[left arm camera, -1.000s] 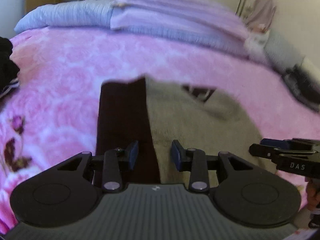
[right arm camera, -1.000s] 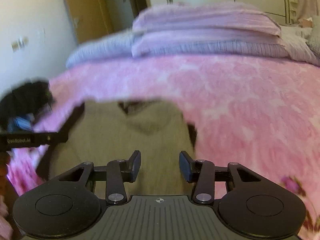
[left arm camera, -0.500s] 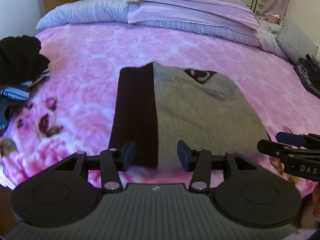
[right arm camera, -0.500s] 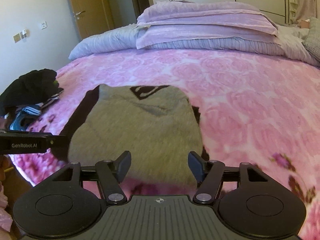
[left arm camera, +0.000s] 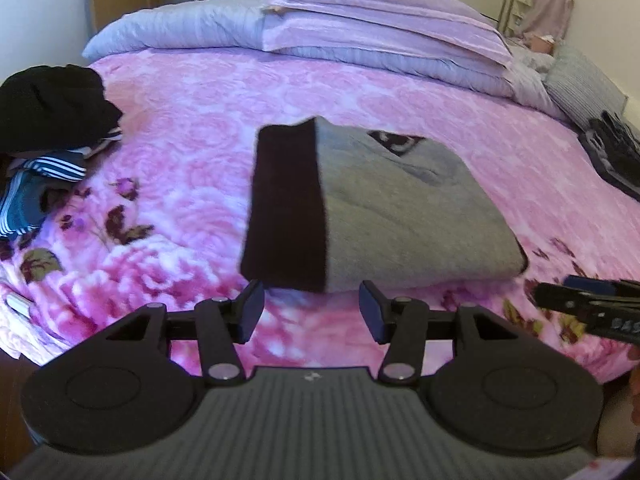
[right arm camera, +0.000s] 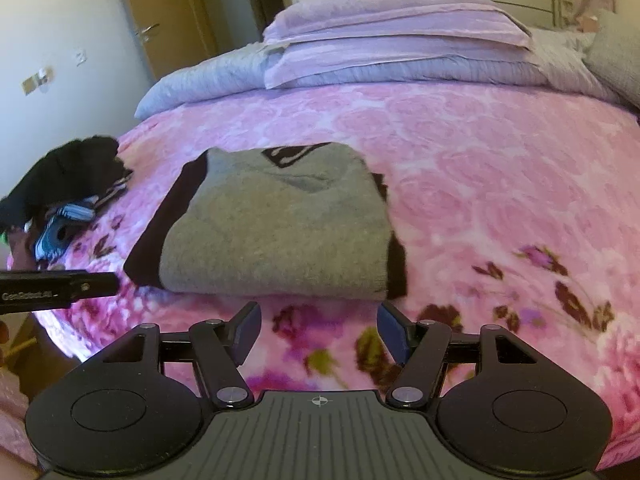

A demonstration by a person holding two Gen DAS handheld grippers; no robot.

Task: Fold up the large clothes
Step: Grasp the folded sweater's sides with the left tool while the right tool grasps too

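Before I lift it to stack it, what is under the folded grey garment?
Under the folded grey garment only the pink floral blanket shows around its edges. Dark fabric shows along its sides. Anything beneath is covered.

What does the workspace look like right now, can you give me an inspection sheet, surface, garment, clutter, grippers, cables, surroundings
Surface: pink floral blanket spread over a bed.
Job's things: grey and dark sweater lying folded in a neat rectangle, dark band along its left edge.
Clutter: dark clothes pile with striped fabric at the left edge; dark items at the right edge.
Grippers: left gripper open, nothing between its fingers, just been opening; right gripper open, empty, short of the sweater's near edge.
Cables: nothing seen.
Surroundings: lilac bedding stack at the head; wooden door; white wall.
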